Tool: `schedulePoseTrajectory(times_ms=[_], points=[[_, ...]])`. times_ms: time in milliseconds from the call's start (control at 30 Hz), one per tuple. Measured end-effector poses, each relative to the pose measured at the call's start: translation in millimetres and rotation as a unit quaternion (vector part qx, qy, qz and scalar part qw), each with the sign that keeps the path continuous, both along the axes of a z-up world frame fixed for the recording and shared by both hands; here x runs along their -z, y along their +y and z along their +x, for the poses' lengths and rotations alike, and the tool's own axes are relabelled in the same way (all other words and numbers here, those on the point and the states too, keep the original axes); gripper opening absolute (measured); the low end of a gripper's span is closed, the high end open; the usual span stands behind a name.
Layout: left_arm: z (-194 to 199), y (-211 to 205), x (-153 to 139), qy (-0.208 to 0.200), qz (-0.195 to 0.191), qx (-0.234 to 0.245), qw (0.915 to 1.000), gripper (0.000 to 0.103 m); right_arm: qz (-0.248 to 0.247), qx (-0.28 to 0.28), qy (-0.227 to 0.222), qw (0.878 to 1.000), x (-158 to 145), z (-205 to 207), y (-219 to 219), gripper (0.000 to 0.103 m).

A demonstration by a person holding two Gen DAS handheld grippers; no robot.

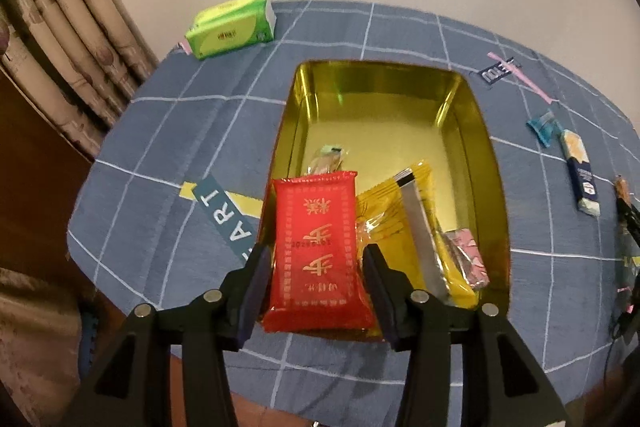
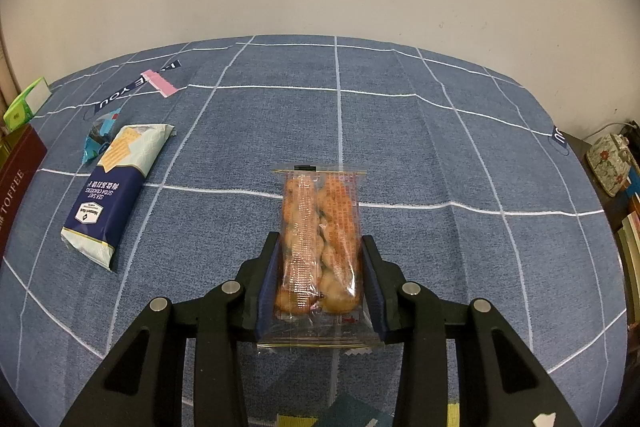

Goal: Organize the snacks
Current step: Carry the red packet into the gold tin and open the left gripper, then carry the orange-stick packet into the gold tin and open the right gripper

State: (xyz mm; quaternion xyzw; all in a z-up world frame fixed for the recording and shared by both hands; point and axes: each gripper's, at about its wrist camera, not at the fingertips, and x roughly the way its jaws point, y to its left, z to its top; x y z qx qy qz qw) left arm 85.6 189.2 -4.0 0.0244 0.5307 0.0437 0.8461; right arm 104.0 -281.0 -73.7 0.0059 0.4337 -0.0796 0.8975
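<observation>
Snacks: my left hand-held gripper [image 1: 316, 267] stands open around the red packet [image 1: 318, 255]; my right hand-held gripper [image 2: 320, 259] clamps the twist-biscuit pack [image 2: 318, 239].

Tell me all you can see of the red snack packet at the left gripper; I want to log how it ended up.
The red snack packet is a flat, glossy foil-like pillow pack with gold characters, a patterned border and crimped ends. It lies lengthwise over the near rim of the gold tin, overlapping a yellow packet. The left gripper straddles it, jaws slightly apart from its sides.
</observation>
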Motion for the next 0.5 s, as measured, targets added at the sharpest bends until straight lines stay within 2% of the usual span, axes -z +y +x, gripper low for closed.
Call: schedulePoseTrajectory(times_ms=[267, 500], points=[[-13.8, 2.7, -11.9, -0.026, 0.003, -0.007, 0.9996, 0.053, 0.008, 0.023, 0.007, 1.000, -0.9, -1.9, 1.2, 0.034], [-27.6, 20.3, -12.5, -0.041, -0.009, -0.041, 0.9983, 0.053, 0.009, 0.049, 0.031, 0.998, -3.8, -6.1, 10.9, 0.034]])
